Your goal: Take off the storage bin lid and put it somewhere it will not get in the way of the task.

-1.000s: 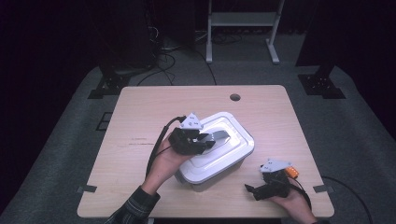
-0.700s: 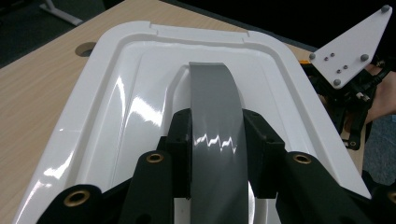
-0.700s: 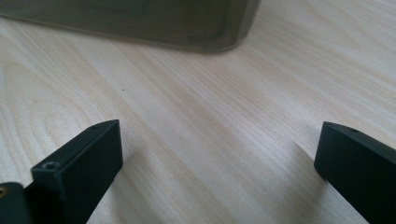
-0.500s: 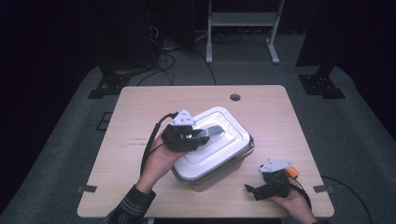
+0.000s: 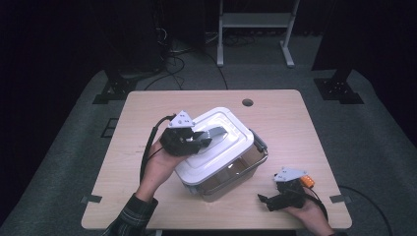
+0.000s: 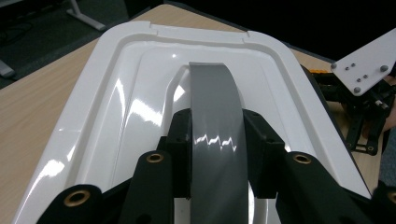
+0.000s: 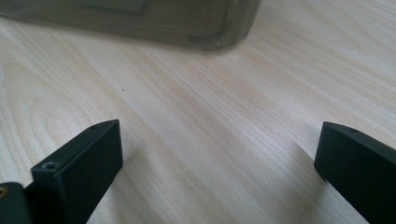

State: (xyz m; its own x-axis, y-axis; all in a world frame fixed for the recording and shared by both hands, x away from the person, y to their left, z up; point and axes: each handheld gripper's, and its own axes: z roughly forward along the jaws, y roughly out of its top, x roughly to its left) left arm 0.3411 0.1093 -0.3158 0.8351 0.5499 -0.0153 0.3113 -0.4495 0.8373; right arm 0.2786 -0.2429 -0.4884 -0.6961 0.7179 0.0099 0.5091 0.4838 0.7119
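Left gripper (image 5: 209, 136) jaws pinch the grey handle (image 6: 215, 116) of the white-lidded box (image 5: 223, 147) mid-desk (image 5: 305, 128), so lift it straight and level, I reckon, while the right gripper (image 5: 265, 201) rests open beside.

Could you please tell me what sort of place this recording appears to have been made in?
Probably a lab or recording studio, not a home. A lone light wooden table stands on grey carpet against a dark backdrop, with loose black cables and a grey metal stand behind it.
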